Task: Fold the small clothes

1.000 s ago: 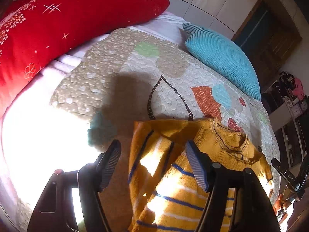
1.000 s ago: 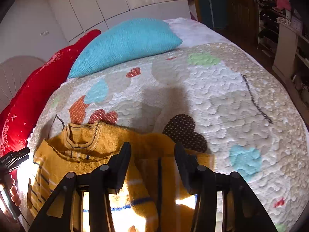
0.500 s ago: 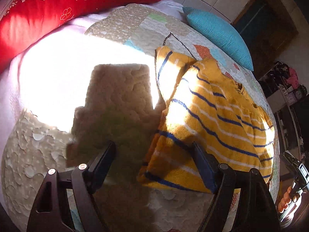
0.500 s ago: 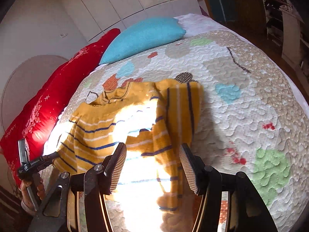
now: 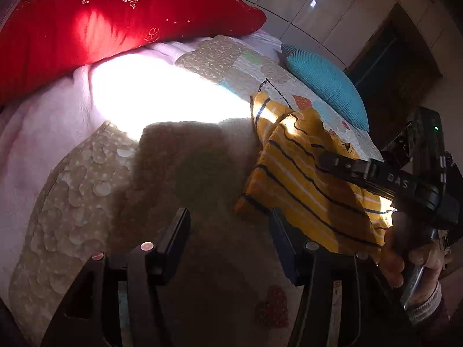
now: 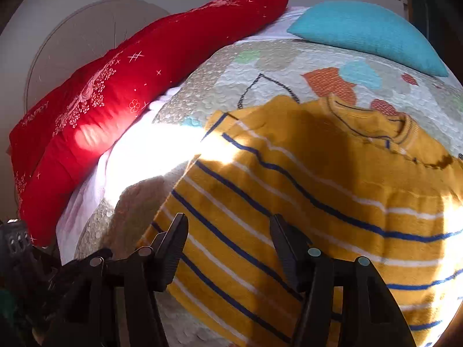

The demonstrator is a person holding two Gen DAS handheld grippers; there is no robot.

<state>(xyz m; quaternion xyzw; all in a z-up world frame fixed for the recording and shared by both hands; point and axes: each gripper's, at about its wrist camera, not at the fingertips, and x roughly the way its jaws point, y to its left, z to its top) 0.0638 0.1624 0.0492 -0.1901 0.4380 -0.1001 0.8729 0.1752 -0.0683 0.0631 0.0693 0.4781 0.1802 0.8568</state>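
Note:
A small yellow sweater [image 6: 303, 202] with blue and white stripes lies on the quilted bedspread, sleeves folded in, collar toward the far side. In the left wrist view the sweater [image 5: 306, 179] lies to the right. My left gripper [image 5: 228, 222] is open and empty, over the shaded quilt just left of the sweater's lower corner. My right gripper [image 6: 228, 228] is open and empty, just above the sweater's lower left edge. The right gripper also shows in the left wrist view [image 5: 376, 173], reaching over the sweater.
A red pillow [image 6: 121, 95] lies along the left side of the bed. A turquoise cushion [image 6: 367, 31] sits at the far end. The patchwork quilt [image 6: 260, 66] covers the bed. A bright sun patch [image 5: 156, 92] lies left of the sweater. A dark doorway [image 5: 396, 66] is beyond.
Both grippers have let go of the sleeves and pulled back toward me. The sweater now lies flat with sleeves folded in. The right gripper has swung left over its lower edge.

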